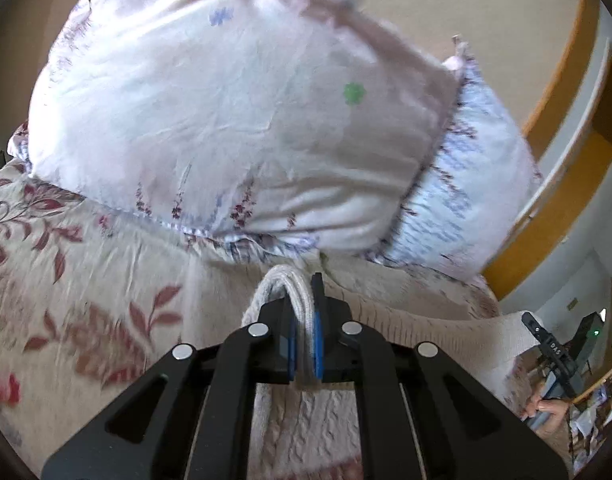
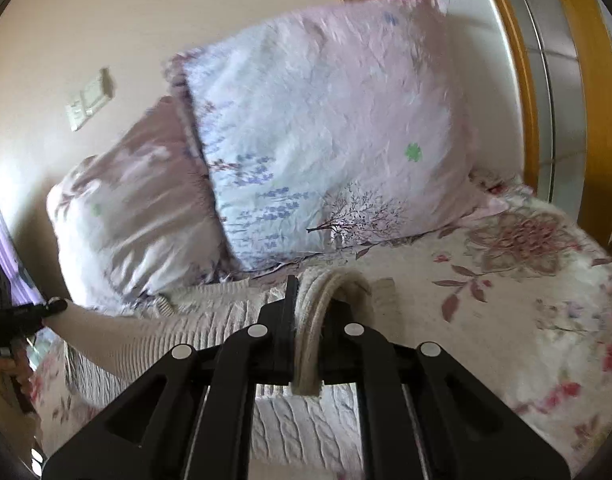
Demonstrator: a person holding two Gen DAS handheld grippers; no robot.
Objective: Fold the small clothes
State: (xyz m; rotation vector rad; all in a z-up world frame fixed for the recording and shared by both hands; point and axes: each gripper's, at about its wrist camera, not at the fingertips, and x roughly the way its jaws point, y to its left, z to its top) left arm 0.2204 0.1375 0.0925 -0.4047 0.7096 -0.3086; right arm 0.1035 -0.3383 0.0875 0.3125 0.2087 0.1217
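A cream cable-knit sweater (image 1: 306,420) lies on a floral bedspread. My left gripper (image 1: 304,300) is shut on a folded ribbed edge of the sweater (image 1: 282,280), which loops up between the blue-padded fingers. My right gripper (image 2: 310,300) is shut on another ribbed edge of the same sweater (image 2: 242,320), bunched between its black fingers. The knit stretches between the two grippers. The right gripper shows at the right edge of the left wrist view (image 1: 546,344); the left gripper shows at the left edge of the right wrist view (image 2: 54,306).
Two pale floral pillows (image 1: 234,120) (image 2: 326,140) lean against the cream wall just beyond the sweater. The floral bedspread (image 2: 526,280) (image 1: 66,260) spreads to both sides. A wooden-trimmed wardrobe (image 2: 546,60) stands at the right. A wall switch (image 2: 88,100) is on the wall.
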